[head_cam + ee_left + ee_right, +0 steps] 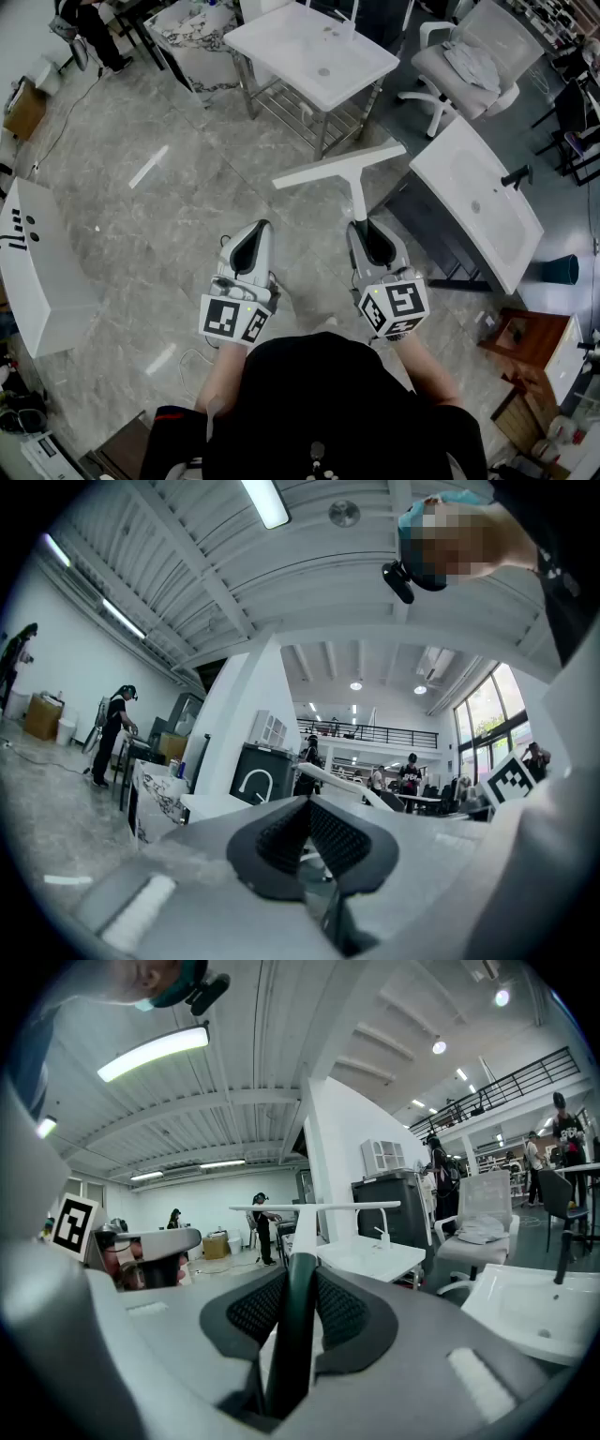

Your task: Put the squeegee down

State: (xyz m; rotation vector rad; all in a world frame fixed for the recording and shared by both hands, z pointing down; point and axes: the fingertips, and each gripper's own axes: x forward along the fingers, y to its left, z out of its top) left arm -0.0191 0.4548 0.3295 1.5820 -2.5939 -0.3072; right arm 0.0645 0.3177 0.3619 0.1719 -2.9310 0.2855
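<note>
The squeegee [339, 167] has a long white T-shaped blade and a dark handle. It hangs in the air above the grey floor and points away from me. My right gripper [367, 232] is shut on the handle. In the right gripper view the dark handle runs up between the pads, with the squeegee's white blade [317, 1207] lying level across the top. My left gripper [251, 246] is to the left of it at about the same height. In the left gripper view, the left gripper [307, 803] has its pads together with nothing between them.
A white sink on a metal stand [314, 52] is ahead. A second white sink [473, 197] stands at the right. A white office chair [478, 56] is at the back right. A white panel [33, 262] lies at the left, and a teal bin [562, 270] at the far right.
</note>
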